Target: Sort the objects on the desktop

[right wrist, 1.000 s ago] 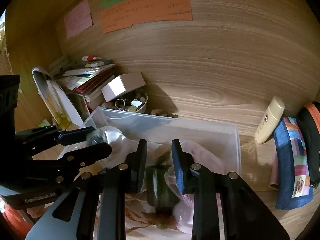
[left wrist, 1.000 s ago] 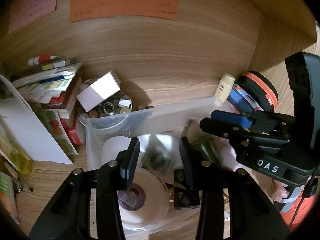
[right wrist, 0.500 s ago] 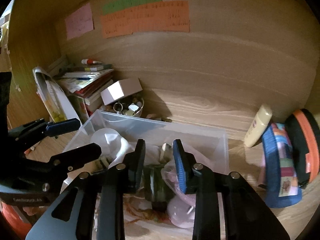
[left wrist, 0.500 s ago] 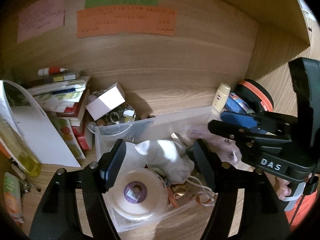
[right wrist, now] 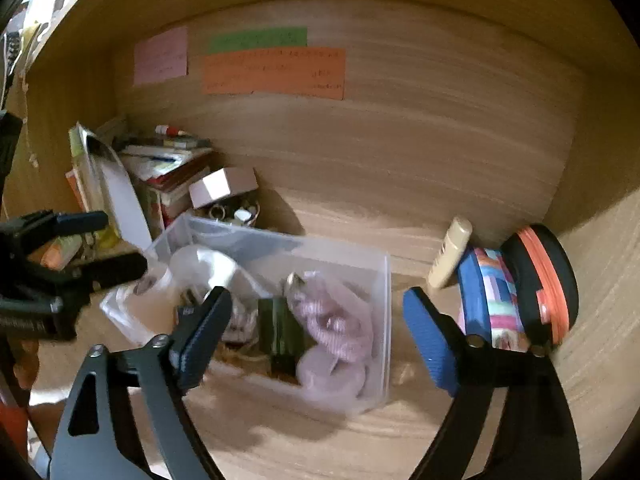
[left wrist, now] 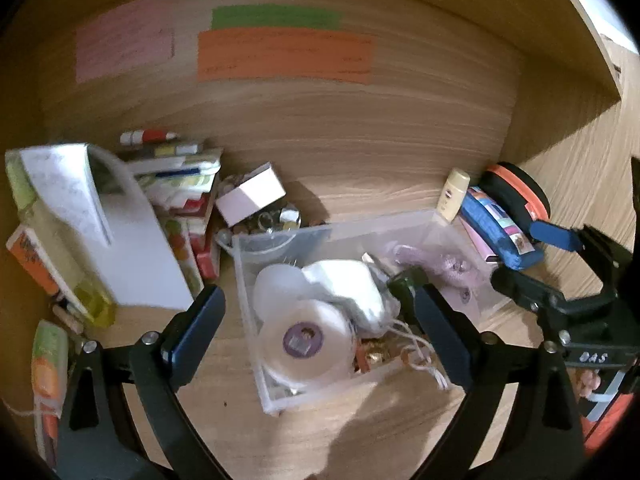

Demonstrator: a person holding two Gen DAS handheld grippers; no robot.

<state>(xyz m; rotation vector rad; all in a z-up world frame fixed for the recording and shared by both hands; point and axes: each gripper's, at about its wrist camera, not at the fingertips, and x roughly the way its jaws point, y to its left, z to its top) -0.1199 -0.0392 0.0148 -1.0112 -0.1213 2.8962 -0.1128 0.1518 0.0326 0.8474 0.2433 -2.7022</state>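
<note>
Nearest the lenses, both grippers stand with their jaws spread wide and nothing between them: the left gripper (left wrist: 316, 330) hangs over the near end of the clear plastic bin (left wrist: 340, 229), and the right gripper (right wrist: 318, 330) hangs over its right half. Neither touches the bin or its contents. The bin sits on the wooden desk (left wrist: 280, 432), and inside it lie a white tape roll (left wrist: 304, 338) at the near left, a crumpled white cloth (left wrist: 344, 284) just behind it, a dark green bottle (right wrist: 280, 330) in the middle, and a pinkish bag (right wrist: 340, 334) against the right wall, with string and small brass bits at the bottom. Judging from this, the step in hand is choosing the next loose thing to bring in, so the better course is to lift clear of the bin rim before swinging sideways, since the wide fingers could catch the thin wall and drag the whole box. To the right, just beyond the bin, a cream tube (right wrist: 450, 258) leans upright against a blue patterned pouch (right wrist: 490, 300) and a black case with an orange zip (right wrist: 544, 284); the tube looks light and tippy, so it wants a squeeze across its body, not its cap. Farther left, a white box (left wrist: 252, 194) rests over a small dish of trinkets (left wrist: 276, 220), beside stacked books (left wrist: 180, 184). Coloured notes (left wrist: 284, 54) are stuck on the back wall.
</note>
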